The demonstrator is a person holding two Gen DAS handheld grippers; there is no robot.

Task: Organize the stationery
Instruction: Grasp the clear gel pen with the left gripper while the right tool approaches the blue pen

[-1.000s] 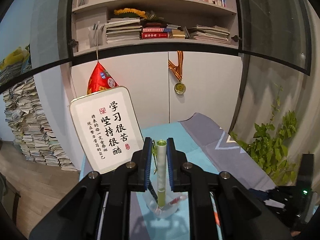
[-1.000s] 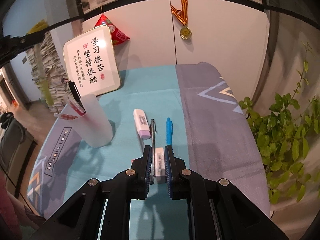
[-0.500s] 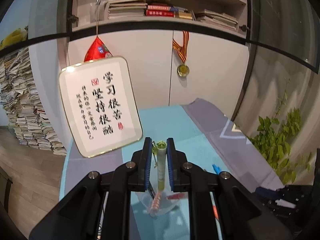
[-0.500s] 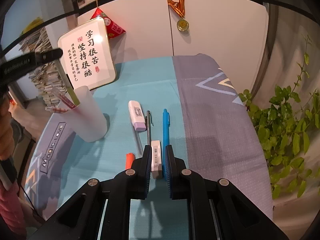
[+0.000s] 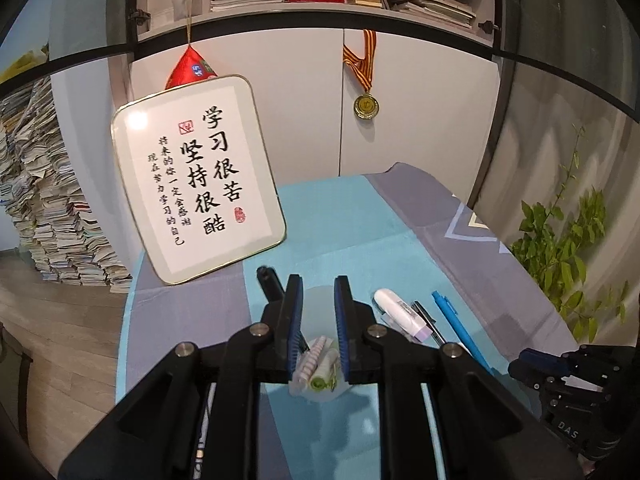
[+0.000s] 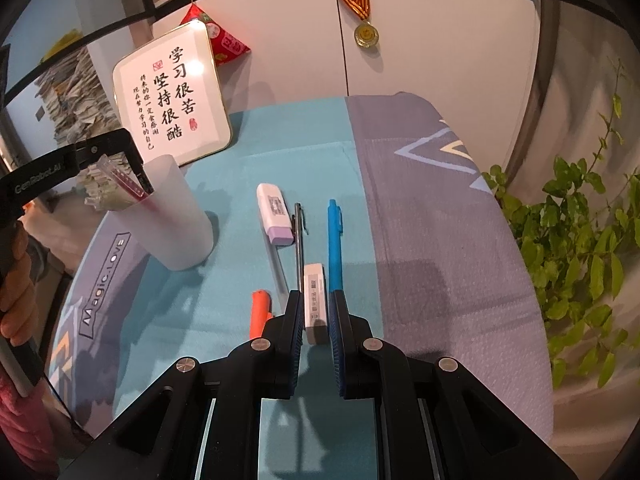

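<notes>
I count one translucent cup (image 6: 168, 220), one blue pen (image 6: 334, 240), one black pen (image 6: 298, 248), one orange marker (image 6: 259, 314), one white eraser (image 6: 314, 300) and one lilac-ended correction tape (image 6: 274, 214).

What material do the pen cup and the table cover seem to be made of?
Pen cup: probably frosted, translucent plastic; the pens inside show faintly through its matte, milky wall. Table cover: apparently woven fabric with a matte finish; fine weave texture and soft fold lines are visible, and it drapes over the table edge.
</notes>
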